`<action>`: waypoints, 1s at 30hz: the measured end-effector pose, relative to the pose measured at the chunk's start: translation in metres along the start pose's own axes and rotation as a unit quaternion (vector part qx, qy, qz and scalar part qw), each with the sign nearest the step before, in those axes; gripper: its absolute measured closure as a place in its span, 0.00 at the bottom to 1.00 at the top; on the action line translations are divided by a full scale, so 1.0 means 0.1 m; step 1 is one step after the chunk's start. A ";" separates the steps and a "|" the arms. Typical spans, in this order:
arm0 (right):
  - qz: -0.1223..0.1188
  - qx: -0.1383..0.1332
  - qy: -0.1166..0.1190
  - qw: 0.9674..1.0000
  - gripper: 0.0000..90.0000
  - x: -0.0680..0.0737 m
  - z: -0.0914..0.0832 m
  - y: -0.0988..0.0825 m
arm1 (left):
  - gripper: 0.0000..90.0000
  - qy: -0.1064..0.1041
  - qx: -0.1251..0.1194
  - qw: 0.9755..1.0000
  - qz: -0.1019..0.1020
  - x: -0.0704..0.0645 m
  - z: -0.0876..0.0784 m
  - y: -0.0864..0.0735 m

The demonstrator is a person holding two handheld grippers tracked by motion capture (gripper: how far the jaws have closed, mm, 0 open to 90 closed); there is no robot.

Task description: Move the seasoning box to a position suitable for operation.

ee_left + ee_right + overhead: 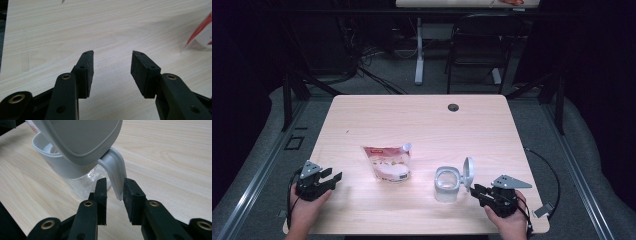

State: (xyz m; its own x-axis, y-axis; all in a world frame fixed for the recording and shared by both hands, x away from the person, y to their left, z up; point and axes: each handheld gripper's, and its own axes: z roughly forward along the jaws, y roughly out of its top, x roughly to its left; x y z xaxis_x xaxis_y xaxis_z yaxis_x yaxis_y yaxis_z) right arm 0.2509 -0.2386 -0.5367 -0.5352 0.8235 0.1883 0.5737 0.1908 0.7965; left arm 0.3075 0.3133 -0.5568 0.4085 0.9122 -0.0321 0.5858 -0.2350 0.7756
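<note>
Container [446,184]: clear jar with white collar, hinged lid [468,170] flipped up, on counter [422,120] just beside right tongs [474,190].
Handling: probably light, rigid, smooth; tippy.
Hold: lid tab [115,173].
Right tongs [115,192]: astride tab, whether pressing unclear.
Left tongs [112,67]: released, empty.

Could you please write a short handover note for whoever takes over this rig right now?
Left gripper: open, empty, low over the table, short of the pouch.
Right gripper: jaws either side of the container's handle; contact is unclear, so treat it as not gripped.
Container: upright near the front right, hinged lid flipped open.
Pouch: lies flat at centre, looks unopened.
Done: lid opened.
Left, probably: secure the handle, pick up the pouch.
</note>
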 end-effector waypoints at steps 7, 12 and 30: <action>-0.011 0.012 -0.003 1.000 0.88 0.02 0.10 0.02 | 0.59 0.002 0.001 1.000 -0.002 0.00 0.01 0.00; -0.009 0.012 -0.001 1.000 0.90 0.02 0.14 0.03 | 0.59 0.002 0.000 1.000 -0.005 0.01 0.00 0.00; 0.001 0.006 -0.028 1.000 0.89 -0.09 0.19 0.08 | 0.59 0.004 -0.002 1.000 -0.002 0.01 0.00 0.00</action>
State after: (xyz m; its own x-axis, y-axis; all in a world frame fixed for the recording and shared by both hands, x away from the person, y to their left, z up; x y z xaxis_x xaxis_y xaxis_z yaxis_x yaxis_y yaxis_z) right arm 0.2725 -0.2343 -0.5427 -0.4986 0.8526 0.1562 0.5824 0.1961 0.7889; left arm 0.3081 0.3146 -0.5563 0.4007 0.9157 -0.0307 0.5846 -0.2297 0.7781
